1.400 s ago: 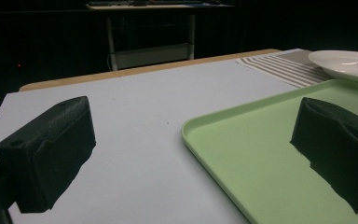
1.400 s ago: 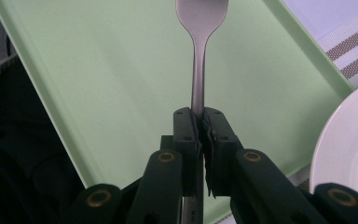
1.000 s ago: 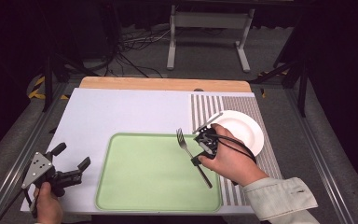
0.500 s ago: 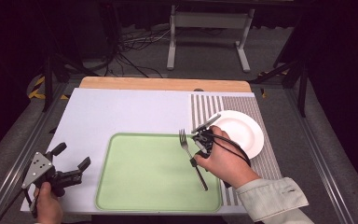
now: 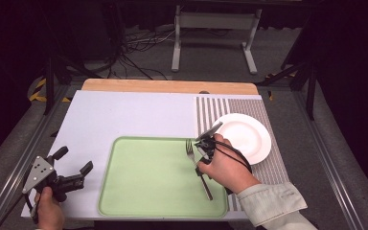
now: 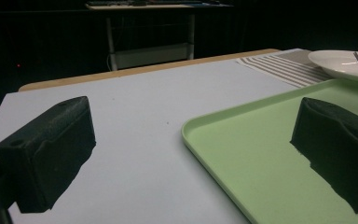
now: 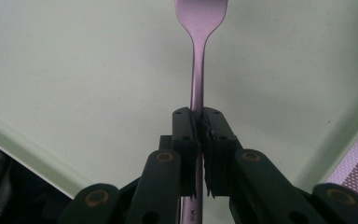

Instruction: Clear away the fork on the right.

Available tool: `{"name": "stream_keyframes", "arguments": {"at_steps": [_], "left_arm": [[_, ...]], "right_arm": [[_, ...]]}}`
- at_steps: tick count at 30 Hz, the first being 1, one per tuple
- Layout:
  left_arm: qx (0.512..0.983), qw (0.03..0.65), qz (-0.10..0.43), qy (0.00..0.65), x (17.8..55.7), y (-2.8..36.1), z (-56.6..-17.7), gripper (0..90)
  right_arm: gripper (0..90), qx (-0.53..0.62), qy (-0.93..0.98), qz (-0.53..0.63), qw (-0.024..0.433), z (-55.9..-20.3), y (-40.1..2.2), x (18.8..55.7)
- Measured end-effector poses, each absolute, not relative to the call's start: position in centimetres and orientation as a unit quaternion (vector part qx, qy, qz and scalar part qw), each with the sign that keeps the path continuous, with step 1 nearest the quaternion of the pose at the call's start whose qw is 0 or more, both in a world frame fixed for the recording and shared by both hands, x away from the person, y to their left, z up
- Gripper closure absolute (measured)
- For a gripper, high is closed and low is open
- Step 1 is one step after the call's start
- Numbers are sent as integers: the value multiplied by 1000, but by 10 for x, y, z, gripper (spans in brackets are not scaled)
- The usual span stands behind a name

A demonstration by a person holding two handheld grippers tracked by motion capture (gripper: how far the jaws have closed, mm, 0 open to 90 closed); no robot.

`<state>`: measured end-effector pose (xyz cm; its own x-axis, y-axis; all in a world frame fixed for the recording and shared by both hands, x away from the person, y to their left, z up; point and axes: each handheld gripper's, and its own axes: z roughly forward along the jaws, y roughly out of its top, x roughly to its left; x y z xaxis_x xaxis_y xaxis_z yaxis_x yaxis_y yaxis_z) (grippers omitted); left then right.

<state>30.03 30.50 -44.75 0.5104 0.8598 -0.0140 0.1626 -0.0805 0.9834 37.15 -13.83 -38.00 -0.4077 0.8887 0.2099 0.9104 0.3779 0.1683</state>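
Right gripper (image 7: 198, 154) pinches the fork (image 7: 198, 70) by its handle above the tray (image 5: 143, 201); lower it level before releasing. Left gripper (image 5: 72, 168) rests with jaws spread.

Looks like a lab or test studio rigged for recording, walled in black all round. Loose cables (image 5: 139, 45) strewn over a grey floor, a white metal stand (image 5: 214, 36) behind, hazard tape (image 5: 38, 91) beside a framed table (image 5: 124, 115) staged with placemat (image 5: 211, 108).
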Motion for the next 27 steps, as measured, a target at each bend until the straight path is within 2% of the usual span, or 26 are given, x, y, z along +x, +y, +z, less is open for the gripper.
{"name": "stream_keyframes", "arguments": {"at_steps": [27], "left_arm": [[665, 560, 312, 383, 300, 304, -447, 3]], "right_arm": [[848, -585, -806, -65, 59, -408, -136, 376]]}}
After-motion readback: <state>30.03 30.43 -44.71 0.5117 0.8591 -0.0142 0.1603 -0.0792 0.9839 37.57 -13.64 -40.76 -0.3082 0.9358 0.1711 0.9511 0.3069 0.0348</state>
